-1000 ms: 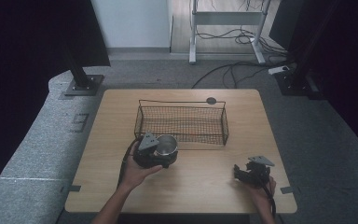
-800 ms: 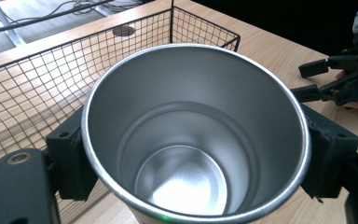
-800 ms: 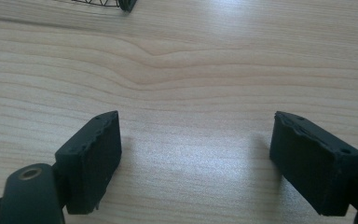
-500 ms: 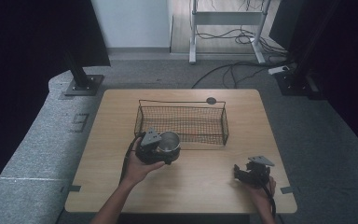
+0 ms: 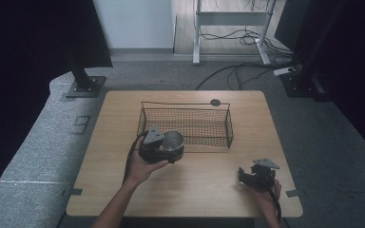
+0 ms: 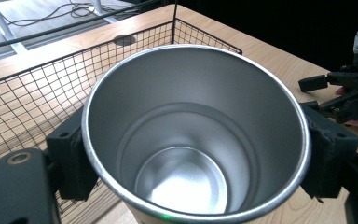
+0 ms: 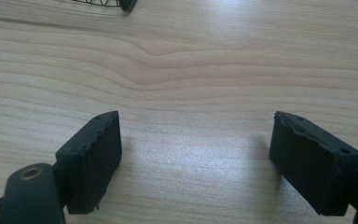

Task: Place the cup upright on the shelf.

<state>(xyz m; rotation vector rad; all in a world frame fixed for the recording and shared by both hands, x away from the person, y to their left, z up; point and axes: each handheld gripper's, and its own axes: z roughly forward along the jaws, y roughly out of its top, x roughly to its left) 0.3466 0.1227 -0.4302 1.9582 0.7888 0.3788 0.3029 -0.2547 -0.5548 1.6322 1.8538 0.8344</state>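
Observation:
A shiny steel cup sits upright and empty between the jaws of my left gripper, which is shut on its sides. The cup hangs just in front of the near wall of a black wire basket at the table's middle. My right gripper rests low over the bare wood at the front right, open, with nothing between its pads. It also appears at the right edge of the left gripper view.
The wooden table has free room left, right and in front of the basket. A small dark round disc lies on the top behind the basket. Grey floor, cables and stand feet surround the table.
My left gripper has carried the cup a little up and forward toward the basket's near wall. The right gripper has stayed where it was.

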